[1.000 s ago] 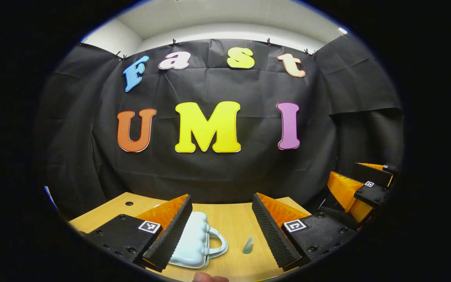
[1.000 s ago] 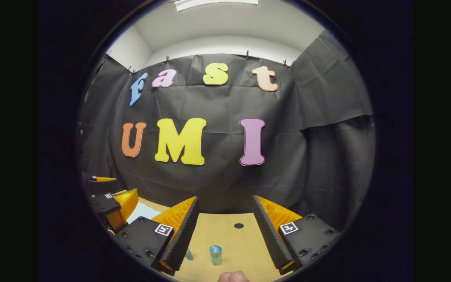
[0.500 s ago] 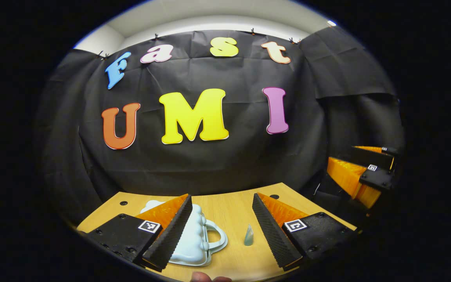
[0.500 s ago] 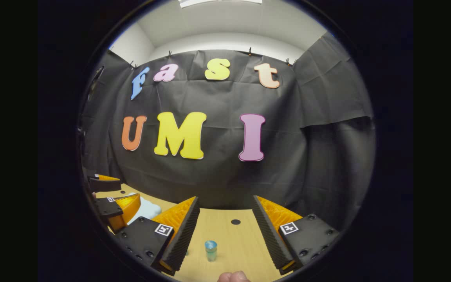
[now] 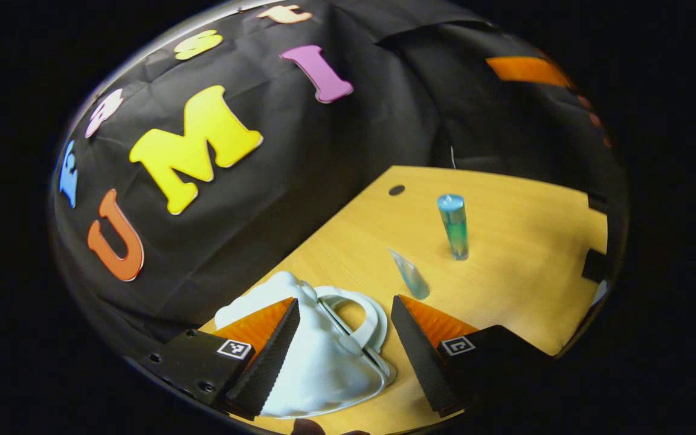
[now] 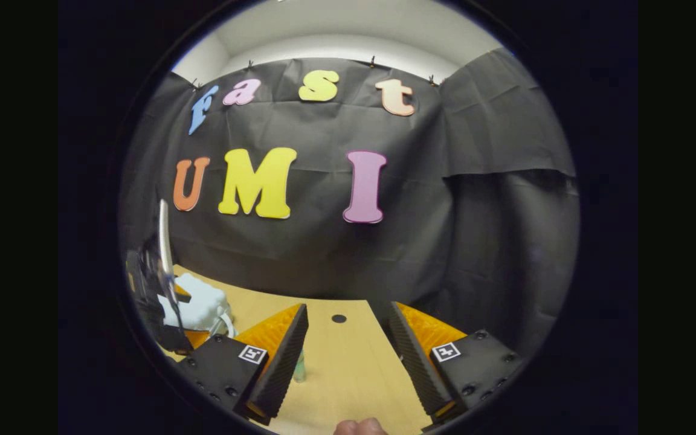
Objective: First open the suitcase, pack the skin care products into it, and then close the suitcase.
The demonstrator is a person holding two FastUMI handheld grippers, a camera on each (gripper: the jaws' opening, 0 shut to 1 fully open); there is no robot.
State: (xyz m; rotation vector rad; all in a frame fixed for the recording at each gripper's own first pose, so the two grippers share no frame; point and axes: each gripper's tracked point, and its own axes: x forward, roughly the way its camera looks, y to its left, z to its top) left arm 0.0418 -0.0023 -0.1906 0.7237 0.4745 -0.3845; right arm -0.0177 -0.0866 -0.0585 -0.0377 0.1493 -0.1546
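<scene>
Both grippers' jaws wide, holding nothing; closed suitcase [image 5: 324, 362], tube [image 5: 411, 278], bottle [image 5: 455, 226] – labels seemingly unreadable

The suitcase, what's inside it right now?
Cannot tell: the suitcase lies shut on the table, so its inside is covered. The bottle and the small tube are outside, on the table. The left gripper is open over the handle.

Glossy moulded plastic suitcase [image 5: 318, 368], matt wood-grain table [image 5: 523, 241], translucent glossy bottle [image 5: 455, 225]
</scene>
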